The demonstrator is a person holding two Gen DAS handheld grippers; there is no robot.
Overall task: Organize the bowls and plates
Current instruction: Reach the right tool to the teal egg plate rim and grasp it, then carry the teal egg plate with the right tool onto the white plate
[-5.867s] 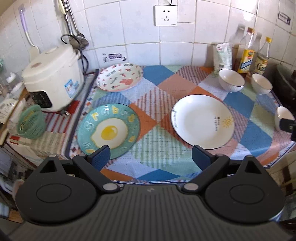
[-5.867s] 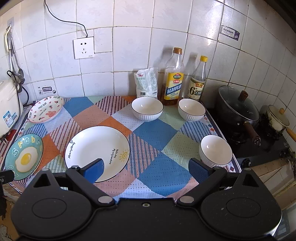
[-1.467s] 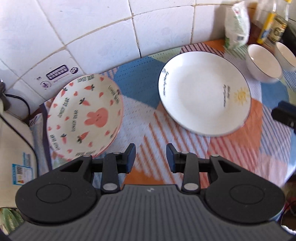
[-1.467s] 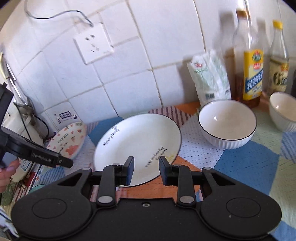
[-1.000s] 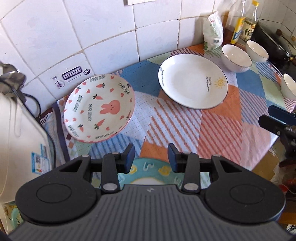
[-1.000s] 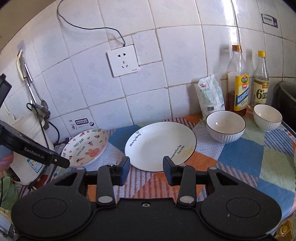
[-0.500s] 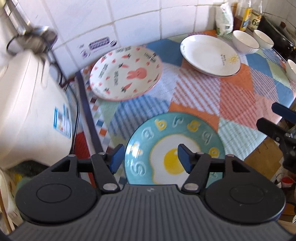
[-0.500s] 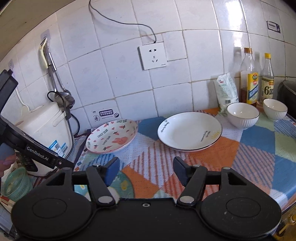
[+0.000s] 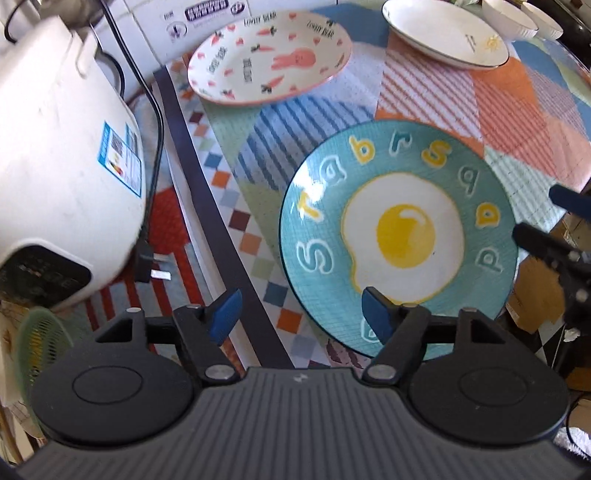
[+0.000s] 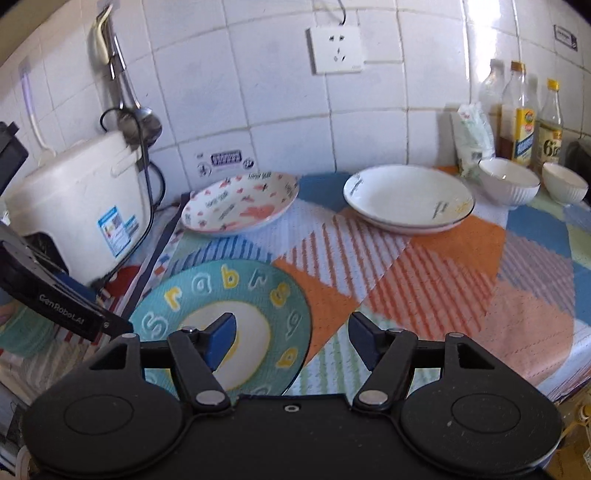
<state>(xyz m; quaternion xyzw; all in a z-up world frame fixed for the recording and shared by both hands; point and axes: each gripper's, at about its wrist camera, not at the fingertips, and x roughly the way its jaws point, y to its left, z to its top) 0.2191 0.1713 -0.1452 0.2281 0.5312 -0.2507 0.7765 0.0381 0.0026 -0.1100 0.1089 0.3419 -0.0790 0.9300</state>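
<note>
Patchwork cloth covers the counter, where the egg plate [image 9: 399,236] lies flat at the front left edge under the opening, empty left gripper [image 9: 301,317] and spread, empty right gripper [image 10: 291,341].

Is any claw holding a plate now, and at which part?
No, nothing is held. The left claw, jaws opening, and the right claw both hover open above the teal egg plate.

Near rim of the teal round egg-print ceramic plate [image 9: 399,236] hidden behind the gripper body at 6 o'clock in both views. White plastic rice cooker [image 9: 62,147] cut off at 9 o'clock. Two white ribbed bowls [image 9: 511,18] clipped at 1 o'clock. Bottle labels [image 10: 524,136] too blurred to read.
</note>
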